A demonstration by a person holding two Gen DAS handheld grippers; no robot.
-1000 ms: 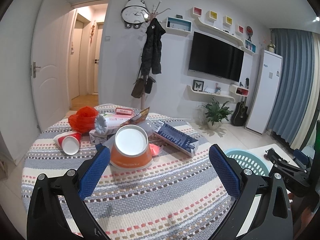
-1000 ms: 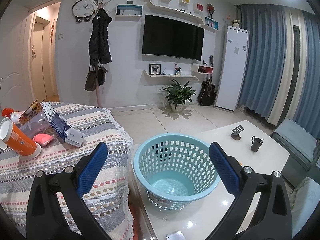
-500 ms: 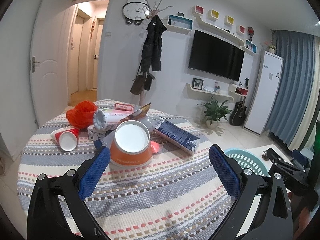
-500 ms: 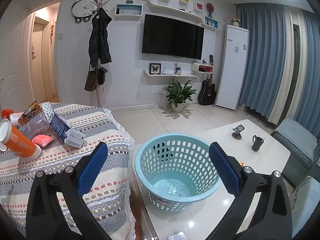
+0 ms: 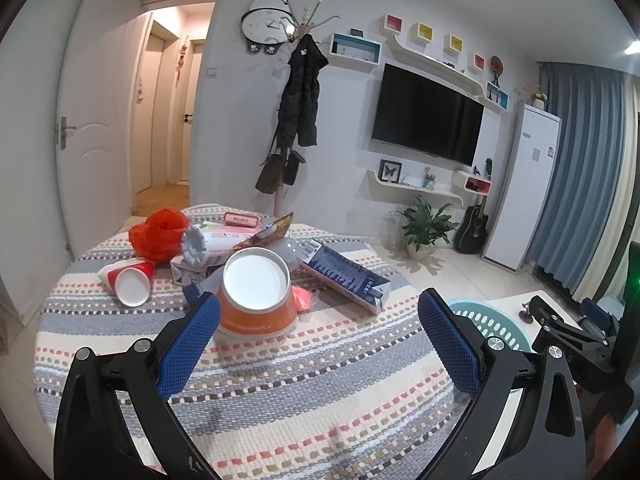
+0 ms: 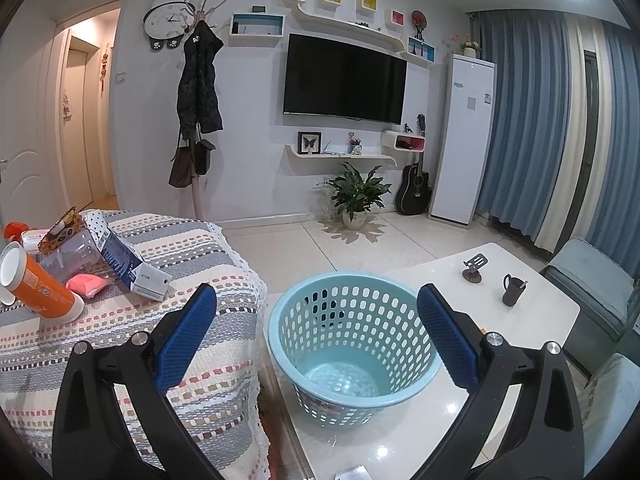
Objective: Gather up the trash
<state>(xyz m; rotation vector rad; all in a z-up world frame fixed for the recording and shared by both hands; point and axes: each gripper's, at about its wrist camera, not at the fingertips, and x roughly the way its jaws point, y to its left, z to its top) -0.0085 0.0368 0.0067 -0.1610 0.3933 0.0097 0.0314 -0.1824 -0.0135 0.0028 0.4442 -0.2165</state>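
Facing the trash heap, your left gripper point(image 5: 318, 334) hangs spread wide, empty, near the orange tub point(image 5: 256, 298) on the striped tablecloth point(image 5: 304, 392). Red cup point(image 5: 127, 279) and blue carton point(image 5: 347, 276) partly overlap; labels unreadable. Your right gripper point(image 6: 317, 330), also agape, frames the blue basket point(image 6: 352, 344); its base is hidden.

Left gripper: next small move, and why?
Probably ease the left gripper forward and slightly left, centring the lying orange tub. It's open and empty, the tub is the nearest trash, just off its left finger, and the basket is empty.
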